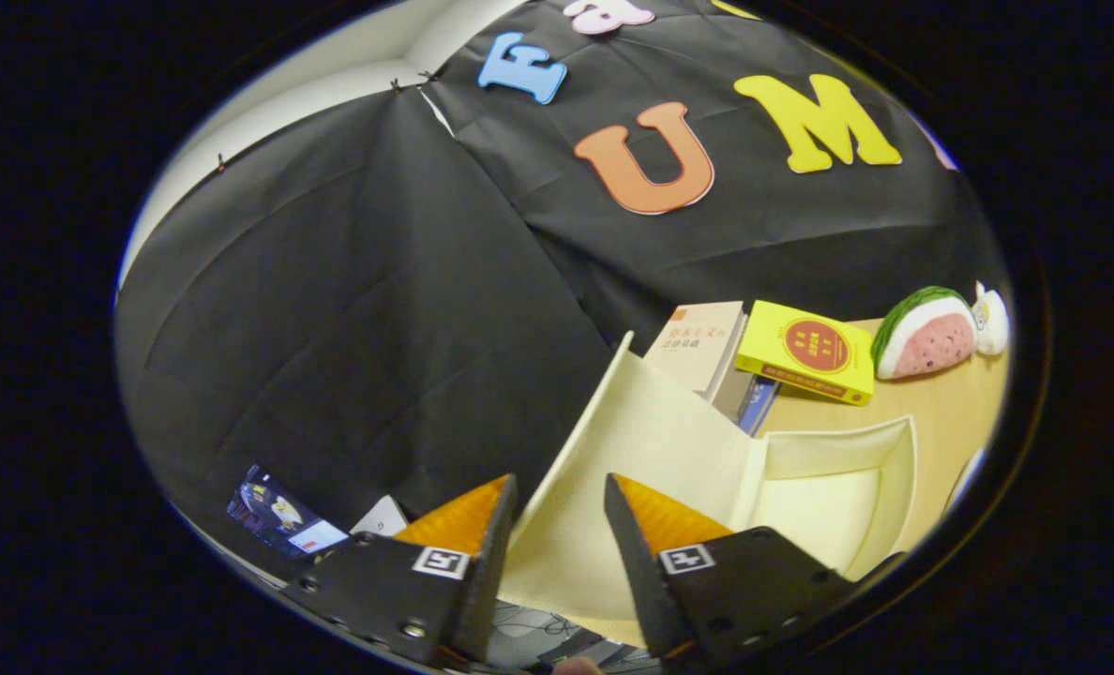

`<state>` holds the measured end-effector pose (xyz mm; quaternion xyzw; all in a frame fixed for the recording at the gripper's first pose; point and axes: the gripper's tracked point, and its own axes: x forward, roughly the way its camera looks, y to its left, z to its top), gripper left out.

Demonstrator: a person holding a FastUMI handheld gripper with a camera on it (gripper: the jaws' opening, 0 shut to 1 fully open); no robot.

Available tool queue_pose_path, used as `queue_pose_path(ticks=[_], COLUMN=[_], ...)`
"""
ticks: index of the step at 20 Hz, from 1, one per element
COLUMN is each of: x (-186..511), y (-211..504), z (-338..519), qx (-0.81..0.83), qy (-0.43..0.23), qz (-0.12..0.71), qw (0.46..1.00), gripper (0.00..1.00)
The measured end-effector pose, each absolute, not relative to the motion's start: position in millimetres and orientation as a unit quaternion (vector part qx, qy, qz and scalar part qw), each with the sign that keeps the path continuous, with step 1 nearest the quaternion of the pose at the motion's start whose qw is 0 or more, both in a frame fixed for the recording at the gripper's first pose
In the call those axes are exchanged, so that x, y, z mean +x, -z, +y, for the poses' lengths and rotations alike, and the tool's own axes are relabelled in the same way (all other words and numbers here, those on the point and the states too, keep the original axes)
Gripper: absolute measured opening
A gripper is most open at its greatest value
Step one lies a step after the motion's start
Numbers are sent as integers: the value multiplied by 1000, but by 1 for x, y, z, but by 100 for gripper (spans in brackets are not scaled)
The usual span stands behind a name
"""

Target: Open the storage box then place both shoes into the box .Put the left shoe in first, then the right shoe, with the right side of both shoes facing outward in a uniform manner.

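Gripper (557, 525), nearest item: two fingers spread apart, pinching nothing, with a pale panel showing in the gap between them.

Storage box (829, 487), cream-coloured: stands on the worktop (960, 403) just ahead of the fingers and to their right. Interior exposed and bare.

Lid (651, 459), same cream material: swung up and standing at a slant, hinged along the box's left edge. Its lower part passes between the fingers; whether either finger touches it cannot be told. Judged: opening step done or all but done.

Shoes: none to record here, so the placing steps appear not yet begun.

Books: one beige (702, 342), one yellow (805, 352), a blue one (759, 401) under them, just beyond the box against the booth wall.

Watermelon-slice plush (923, 333) with a small white toy (991, 319) beside it, beyond the books on the worktop.

Small lit screen (280, 520), left of the fingers, low against the wall.

Hazards, judged: the lid stands unsupported and may fall shut once left alone, blocking the first shoe. A finger could catch its edge on pulling away and drag the light box across the worktop. Shoe order and facing could be confused later, the left being due first.
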<state>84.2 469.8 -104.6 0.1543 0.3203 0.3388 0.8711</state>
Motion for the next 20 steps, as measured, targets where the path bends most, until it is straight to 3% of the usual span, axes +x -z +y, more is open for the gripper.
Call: queue_pose_path(ticks=[2,3,11,20], x=[86,86,79,74], y=[107,106,96,66], z=[465,461,376,183], qx=[147,143,44,15], qy=[-332,-329,-290,-193], qz=[311,306,222,138], qw=[878,882,930,971], gripper=[87,90,95,95])
